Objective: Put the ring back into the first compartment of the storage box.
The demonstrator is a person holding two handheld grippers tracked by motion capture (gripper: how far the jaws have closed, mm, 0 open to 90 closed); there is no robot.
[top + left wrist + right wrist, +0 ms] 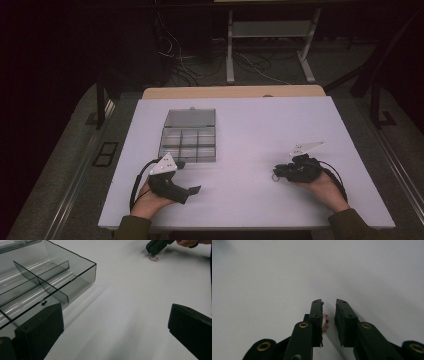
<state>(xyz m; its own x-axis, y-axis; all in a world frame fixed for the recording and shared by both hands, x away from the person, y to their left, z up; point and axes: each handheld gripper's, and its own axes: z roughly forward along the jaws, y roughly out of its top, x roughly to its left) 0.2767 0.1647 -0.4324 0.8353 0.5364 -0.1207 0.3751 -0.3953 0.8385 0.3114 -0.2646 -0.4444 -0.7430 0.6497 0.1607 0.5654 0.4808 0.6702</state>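
Right gripper (329, 315) nearly closed around tiny pink ring (325, 322), gap left. Left gripper (112, 335) wide open, empty, beside clear box (82, 277). Ring may slip out: thin, flat on tabletop (260, 125).

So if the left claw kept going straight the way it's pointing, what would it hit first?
Probably nothing soon: bare white table lies between its open jaws. The smoky clear plastic compartment box sits just beside the line, and the right claw stands far ahead; depth is hard to judge.

Box (189, 136) left — ring (276, 176) right
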